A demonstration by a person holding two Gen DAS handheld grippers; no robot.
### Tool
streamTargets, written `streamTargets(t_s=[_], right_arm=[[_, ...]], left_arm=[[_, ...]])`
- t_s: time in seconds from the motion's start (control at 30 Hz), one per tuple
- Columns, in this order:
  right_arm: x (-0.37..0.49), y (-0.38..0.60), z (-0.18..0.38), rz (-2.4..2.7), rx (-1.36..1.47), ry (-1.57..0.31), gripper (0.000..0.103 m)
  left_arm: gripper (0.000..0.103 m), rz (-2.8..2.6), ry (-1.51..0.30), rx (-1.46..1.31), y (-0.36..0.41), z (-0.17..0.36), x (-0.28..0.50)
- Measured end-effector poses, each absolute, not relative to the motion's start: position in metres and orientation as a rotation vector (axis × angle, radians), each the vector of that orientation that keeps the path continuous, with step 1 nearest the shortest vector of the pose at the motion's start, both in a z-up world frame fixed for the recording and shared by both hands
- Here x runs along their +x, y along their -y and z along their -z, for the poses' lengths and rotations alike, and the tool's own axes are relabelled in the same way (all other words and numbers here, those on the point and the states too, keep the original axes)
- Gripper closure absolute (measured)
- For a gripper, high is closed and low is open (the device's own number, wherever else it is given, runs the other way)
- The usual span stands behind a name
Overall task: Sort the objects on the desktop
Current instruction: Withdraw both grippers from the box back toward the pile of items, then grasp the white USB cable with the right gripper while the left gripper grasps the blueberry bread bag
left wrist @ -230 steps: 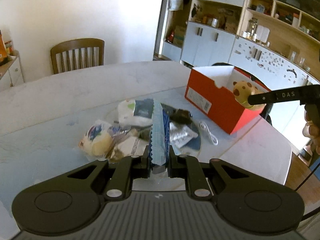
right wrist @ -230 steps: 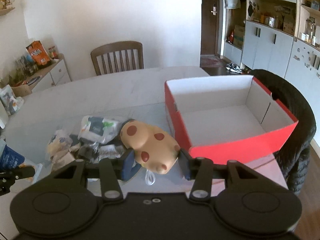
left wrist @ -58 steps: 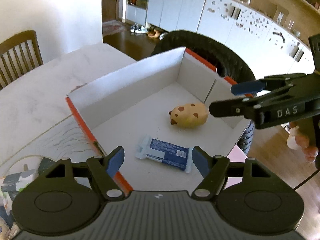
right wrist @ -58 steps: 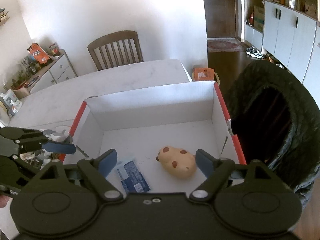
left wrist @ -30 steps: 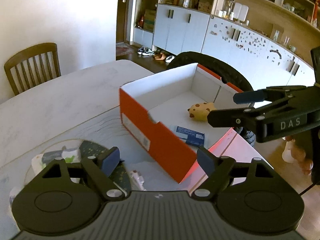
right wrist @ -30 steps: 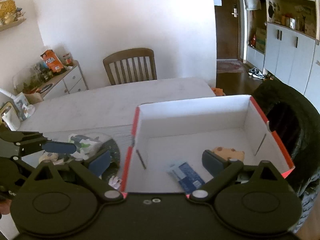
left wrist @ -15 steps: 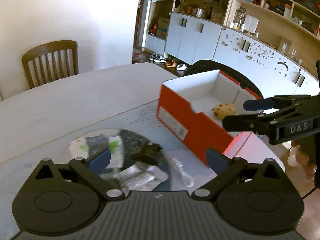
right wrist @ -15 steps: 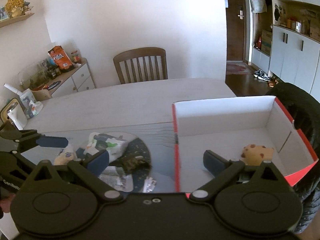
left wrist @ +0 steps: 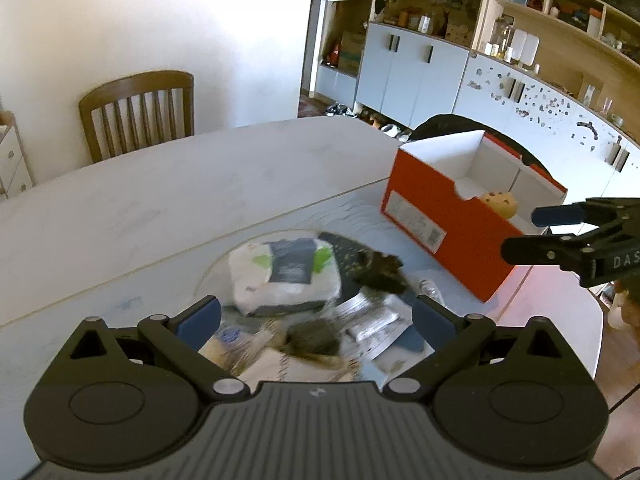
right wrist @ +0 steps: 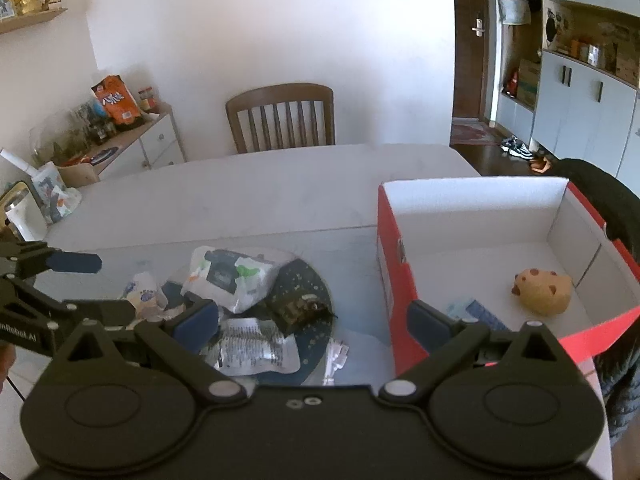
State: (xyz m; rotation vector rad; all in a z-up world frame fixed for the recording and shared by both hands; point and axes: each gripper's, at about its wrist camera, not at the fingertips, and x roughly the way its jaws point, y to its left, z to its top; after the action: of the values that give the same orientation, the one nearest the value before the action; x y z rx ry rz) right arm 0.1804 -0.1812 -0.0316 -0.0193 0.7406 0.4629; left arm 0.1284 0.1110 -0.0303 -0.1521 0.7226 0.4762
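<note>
Gaping empty: left claw (left wrist: 316, 318), right claw (right wrist: 312, 322).

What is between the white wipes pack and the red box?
In the right wrist view, a small dark object on the dark round mat, then bare table, between wipes pack and red box.

A plain white wall (right wrist: 260, 32) stands behind a brown wooden slat-back chair (right wrist: 282, 118) pushed up to the far edge of the pale, marbled counter (right wrist: 260, 188). To the right, a dark wooden door (right wrist: 474, 52) and dark wood floor (right wrist: 494, 158) meet pale blue-grey cabinets (left wrist: 408, 76) under light wooden open shelves (left wrist: 560, 28); a low white drawer unit (right wrist: 156, 144) cluttered with jars and packets sits on the left, all in bright daylight.
</note>
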Motion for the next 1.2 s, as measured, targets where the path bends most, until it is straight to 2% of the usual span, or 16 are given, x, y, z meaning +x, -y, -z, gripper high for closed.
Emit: streamTargets(t_s=[0.63, 1.07, 1.2], right_arm=[[0.169, 0.154, 0.076, -0.375, 0.01, -0.799, 0.003], [0.186, 0.149, 0.114, -0.312, -0.047, -0.856, 0.014], [0.191, 0.147, 0.117, -0.312, -0.052, -0.858, 0.014]], left_arm=[[0.001, -0.529, -0.763, -0.154, -0.172, 0.061, 0.099], [0.001, -0.523, -0.8, -0.145, -0.201, 0.086, 0.095], [0.001, -0.497, -0.8, -0.132, -0.205, 0.091, 0.095]])
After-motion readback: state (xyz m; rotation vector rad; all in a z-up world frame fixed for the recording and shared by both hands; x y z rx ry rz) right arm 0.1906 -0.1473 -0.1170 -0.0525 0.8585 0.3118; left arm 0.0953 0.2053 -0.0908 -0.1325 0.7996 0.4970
